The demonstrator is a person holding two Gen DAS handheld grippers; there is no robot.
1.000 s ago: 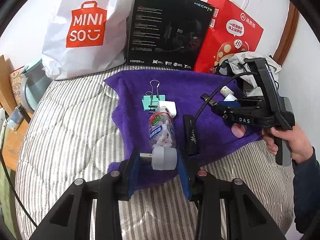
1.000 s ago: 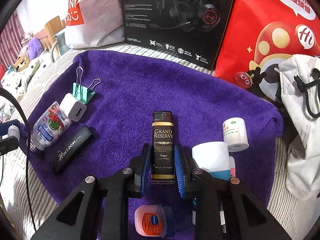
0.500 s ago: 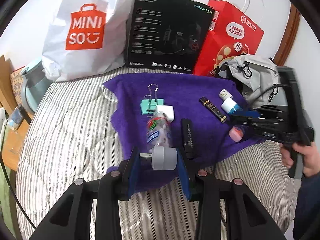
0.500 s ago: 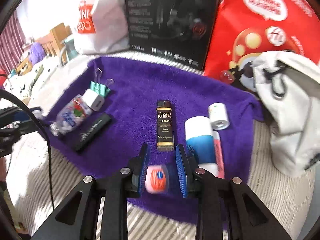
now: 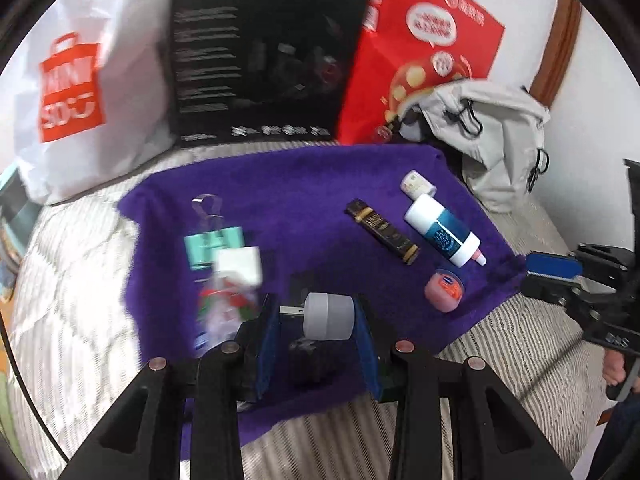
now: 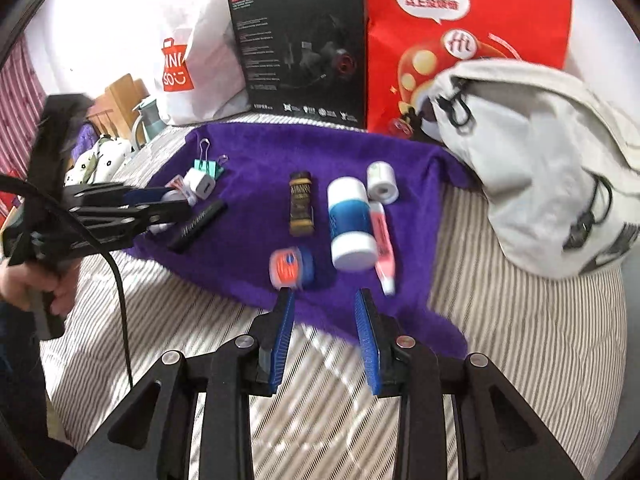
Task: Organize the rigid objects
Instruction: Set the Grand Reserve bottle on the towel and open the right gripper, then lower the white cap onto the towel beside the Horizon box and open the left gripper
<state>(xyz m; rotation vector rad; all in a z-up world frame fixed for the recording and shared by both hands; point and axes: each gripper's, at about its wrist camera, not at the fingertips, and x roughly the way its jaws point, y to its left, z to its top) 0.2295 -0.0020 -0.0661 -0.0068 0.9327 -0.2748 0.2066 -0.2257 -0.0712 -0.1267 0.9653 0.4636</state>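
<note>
The left gripper (image 5: pixel 316 318) squeezed a grey plug (image 5: pixel 328 317) above the purple towel (image 5: pixel 304 184). The right gripper (image 6: pixel 326 336) was wide open and held nothing. A little orange jar (image 6: pixel 290 266) lay on the towel, lid on.

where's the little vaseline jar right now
The vaseline jar lies on the purple towel's near edge, just ahead of the open right gripper, left of the blue-and-white bottle.

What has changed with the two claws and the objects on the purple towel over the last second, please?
The right claw let go of the dark Grand Reserve box, drew back off the towel, and now stands open and empty. The left claw stays shut on the grey plug. The other items lie as before.
</note>
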